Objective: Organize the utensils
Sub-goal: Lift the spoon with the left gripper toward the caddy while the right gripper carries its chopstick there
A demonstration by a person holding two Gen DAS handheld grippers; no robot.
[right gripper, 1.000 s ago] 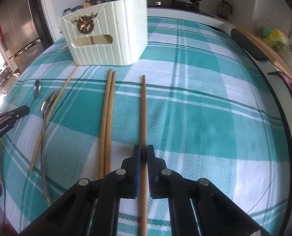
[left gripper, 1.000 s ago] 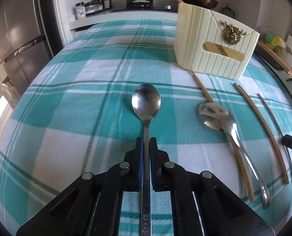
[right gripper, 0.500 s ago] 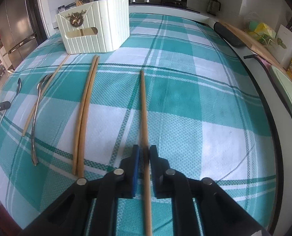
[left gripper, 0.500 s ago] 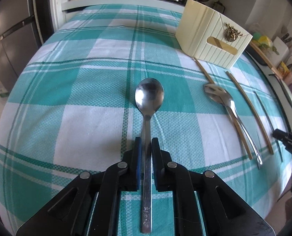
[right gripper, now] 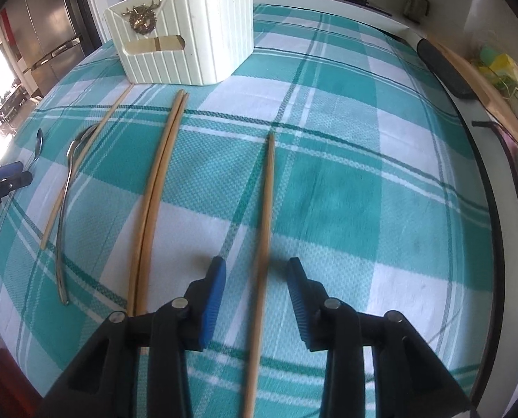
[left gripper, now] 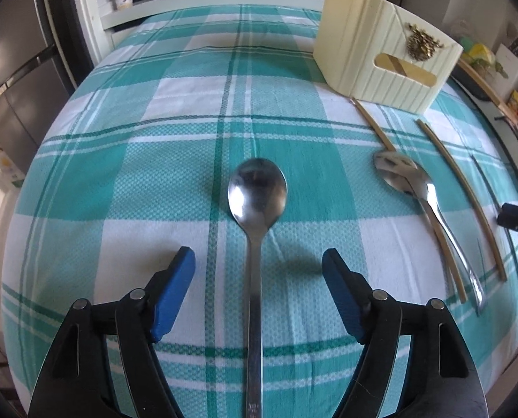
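Observation:
A steel spoon (left gripper: 257, 195) lies flat on the teal plaid cloth, its handle running between the fingers of my left gripper (left gripper: 258, 257). Those jaws are opening and stand wide, with the pads clear of the handle. In the right wrist view a single wooden chopstick (right gripper: 266, 209) lies on the cloth between the fingers of my right gripper (right gripper: 256, 267). Its jaws are opening too, and neither pad touches the stick. A cream ribbed utensil holder (left gripper: 384, 52) (right gripper: 185, 31) stands at the back of the table.
A second spoon (left gripper: 419, 195) (right gripper: 71, 188) lies across a lone chopstick (right gripper: 84, 167). A pair of chopsticks (right gripper: 158, 188) lies left of my right gripper. The table's right edge (right gripper: 485, 188) borders a counter with a cutting board. A stove and pans stand behind.
Both grippers have let go: the left jaws spread wide off the spoon handle, the right jaws parted off the chopstick. Spoon and chopstick now lie loose on the cloth.

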